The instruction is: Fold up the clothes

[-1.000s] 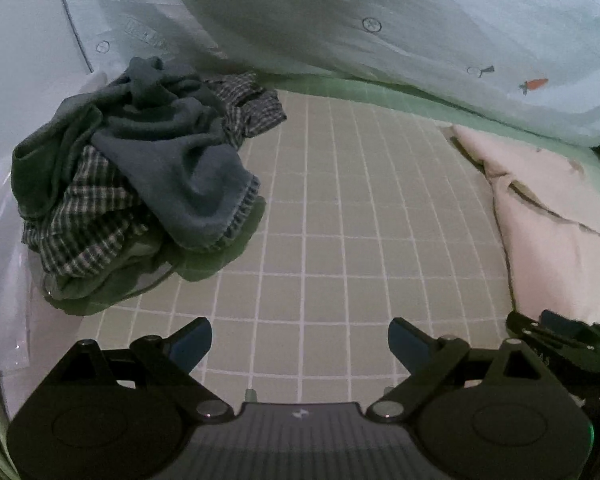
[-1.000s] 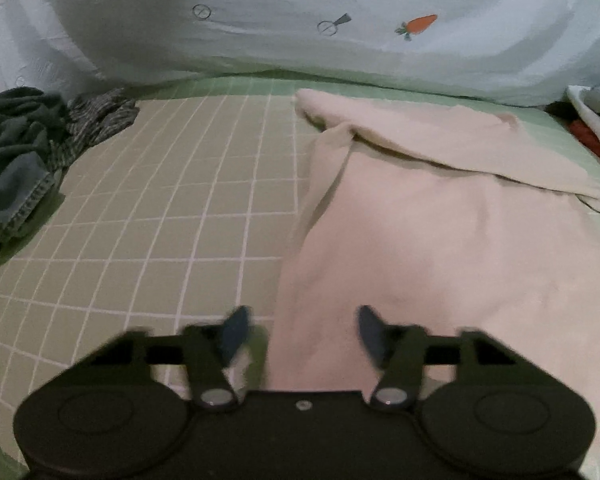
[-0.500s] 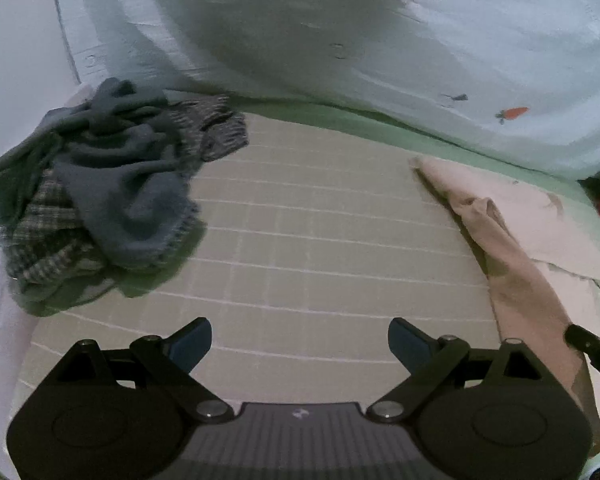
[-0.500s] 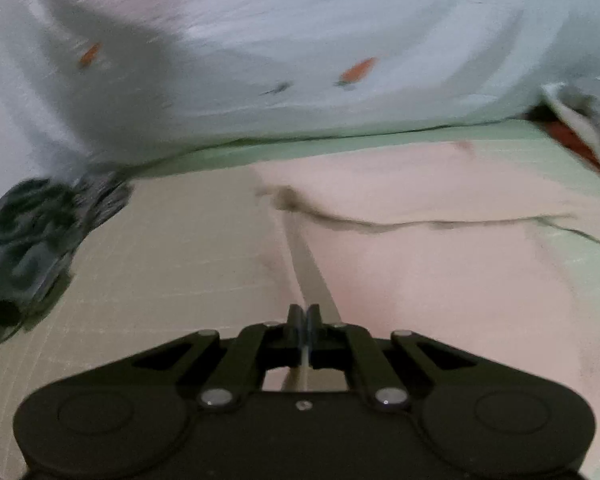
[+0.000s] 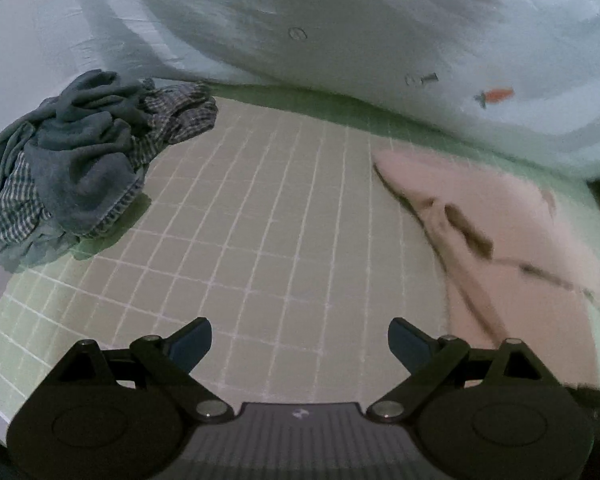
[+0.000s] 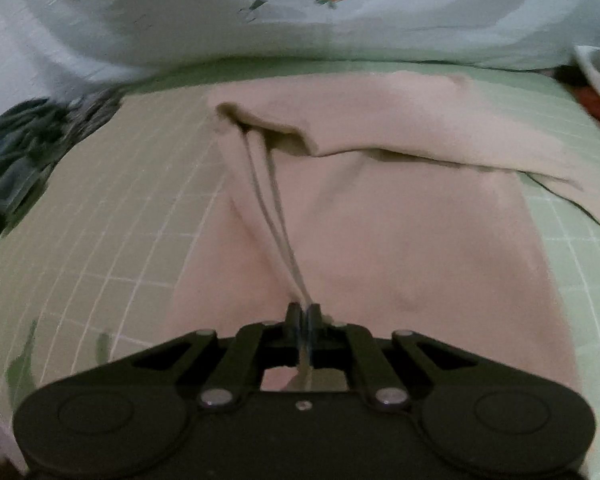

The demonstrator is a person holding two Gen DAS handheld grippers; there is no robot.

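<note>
A pale pink garment (image 6: 400, 240) lies spread on the green grid mat (image 6: 120, 208), its top part folded over. My right gripper (image 6: 304, 312) pinches a raised ridge of its left edge. The cloth runs taut from the pads up to the fold, and the jaws are opening slightly with the cloth still between them. In the left wrist view the same pink garment (image 5: 500, 208) lies to the right. My left gripper (image 5: 300, 328) hangs open over the bare mat (image 5: 260, 220) with nothing between its fingers.
A heap of dark blue and checked clothes (image 5: 72, 160) sits at the mat's far left, also seen as a blurred heap of clothes (image 6: 16, 152) in the right wrist view. Pale bedding with carrot prints (image 5: 380, 40) rises behind the mat.
My right gripper went from open over the pink garment to pinched on its left edge and has drawn that edge up into a ridge. The left gripper stayed open and drifted across the mat.
</note>
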